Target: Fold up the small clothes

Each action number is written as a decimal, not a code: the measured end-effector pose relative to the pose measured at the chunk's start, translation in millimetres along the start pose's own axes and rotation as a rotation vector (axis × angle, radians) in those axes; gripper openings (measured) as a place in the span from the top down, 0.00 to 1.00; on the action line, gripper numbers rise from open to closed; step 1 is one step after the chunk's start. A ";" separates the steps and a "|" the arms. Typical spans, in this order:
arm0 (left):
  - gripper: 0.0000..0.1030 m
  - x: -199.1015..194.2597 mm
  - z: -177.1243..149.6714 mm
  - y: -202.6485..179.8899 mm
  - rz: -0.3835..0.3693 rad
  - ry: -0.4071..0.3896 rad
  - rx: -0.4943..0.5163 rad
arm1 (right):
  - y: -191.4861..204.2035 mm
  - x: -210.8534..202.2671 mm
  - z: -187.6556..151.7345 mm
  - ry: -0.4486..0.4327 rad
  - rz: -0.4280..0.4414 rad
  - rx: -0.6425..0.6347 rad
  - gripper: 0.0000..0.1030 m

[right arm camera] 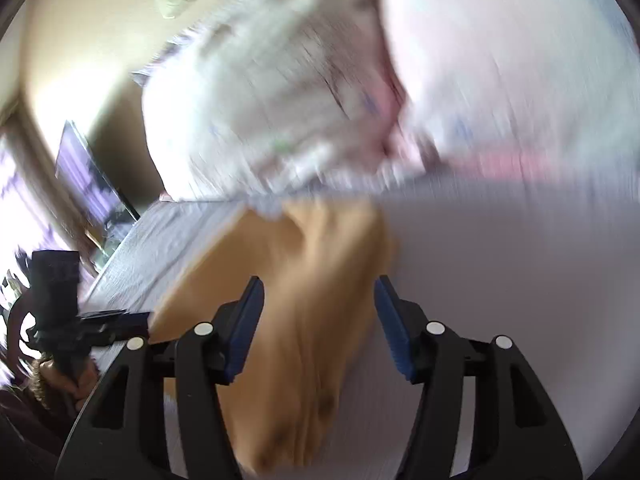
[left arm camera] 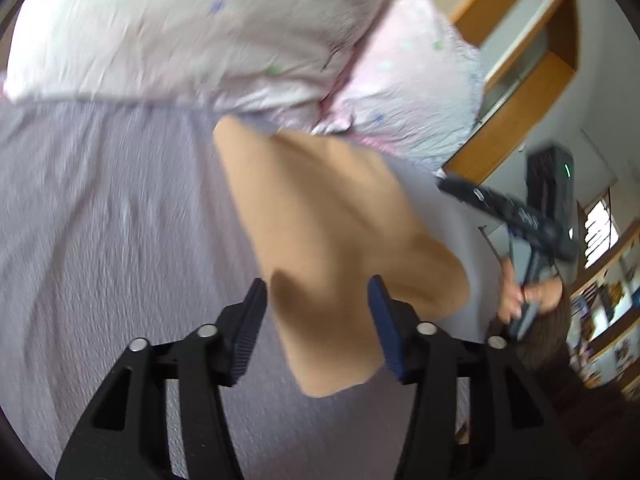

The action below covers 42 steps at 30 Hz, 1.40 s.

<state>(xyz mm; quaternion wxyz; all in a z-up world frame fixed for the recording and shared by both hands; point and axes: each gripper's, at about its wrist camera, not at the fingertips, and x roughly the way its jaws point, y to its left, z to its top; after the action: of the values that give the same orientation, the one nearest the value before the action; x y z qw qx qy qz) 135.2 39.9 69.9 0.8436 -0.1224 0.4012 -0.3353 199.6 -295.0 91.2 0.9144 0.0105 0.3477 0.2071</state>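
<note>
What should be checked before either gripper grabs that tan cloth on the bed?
1. Left gripper open: ok.
2. Right gripper open: ok.
3. Tan cloth free, held by neither gripper: ok.
4. Cloth lying flat: not ok, it looks creased and bunched.
5. Cloth clear of the pillow: not ok, its far edge meets the pillow.
6. Pictures sharp enough to aim: not ok, the right wrist view is heavily blurred.
</note>
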 end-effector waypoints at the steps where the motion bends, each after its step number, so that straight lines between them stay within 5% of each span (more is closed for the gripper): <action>1: 0.37 -2.5 -0.3 -9.5 -0.009 -0.015 0.031 | 9.4 7.7 7.8 0.020 -0.010 -0.053 0.42; 5: 0.33 6.2 -4.4 -44.3 -0.010 0.002 0.151 | 48.8 81.4 42.7 0.192 -0.100 -0.328 0.39; 10: 0.33 23.9 -7.9 -49.4 0.045 0.064 0.197 | 51.1 144.2 39.4 0.364 -0.104 -0.361 0.43; 11: 0.33 23.7 -8.0 -47.4 0.043 0.069 0.193 | 49.5 149.9 35.9 0.379 -0.102 -0.351 0.56; 12: 0.33 24.3 -8.3 -46.3 0.042 0.073 0.191 | 44.7 154.7 33.4 0.392 -0.112 -0.324 0.94; 18: 0.32 28.9 -11.6 -42.5 0.031 0.083 0.174 | 1.7 134.5 31.9 0.267 -0.157 -0.027 0.99; 21: 0.32 29.3 -11.7 -44.1 0.029 0.075 0.174 | 1.3 120.1 26.1 0.211 -0.202 0.000 0.98; 23: 0.28 23.8 -12.1 -44.0 0.028 0.065 0.169 | 4.3 88.5 21.9 0.137 -0.272 0.032 0.77; 24: 0.23 13.8 -15.2 -44.0 0.027 0.048 0.163 | 4.7 63.9 15.9 0.087 -0.284 0.082 0.33; 25: 0.10 7.3 -17.9 -44.1 0.034 0.034 0.160 | 6.4 46.0 11.2 0.045 -0.294 0.113 0.08; 27: 0.06 -11.0 -27.7 -43.5 0.058 0.005 0.159 | 17.5 0.3 -5.2 -0.063 -0.256 0.150 0.07; 32: 0.01 -33.3 -52.7 -37.4 0.149 0.012 0.106 | 38.7 -66.9 -84.7 -0.083 -0.165 0.246 0.07; 38: 0.01 -18.4 -72.6 -40.4 0.424 0.095 0.054 | 79.5 -67.5 -161.4 0.007 -0.233 0.278 0.02; 42: 0.01 -4.8 -76.0 -43.0 0.425 0.120 0.027 | 97.7 -57.2 -181.5 0.017 -0.262 0.260 0.02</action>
<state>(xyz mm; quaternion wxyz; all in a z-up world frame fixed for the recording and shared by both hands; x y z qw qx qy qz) 55.3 15.8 43.9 0.8715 -0.0037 0.4629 -0.1619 8.7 -250.5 5.7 0.9214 0.0817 0.3778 0.0395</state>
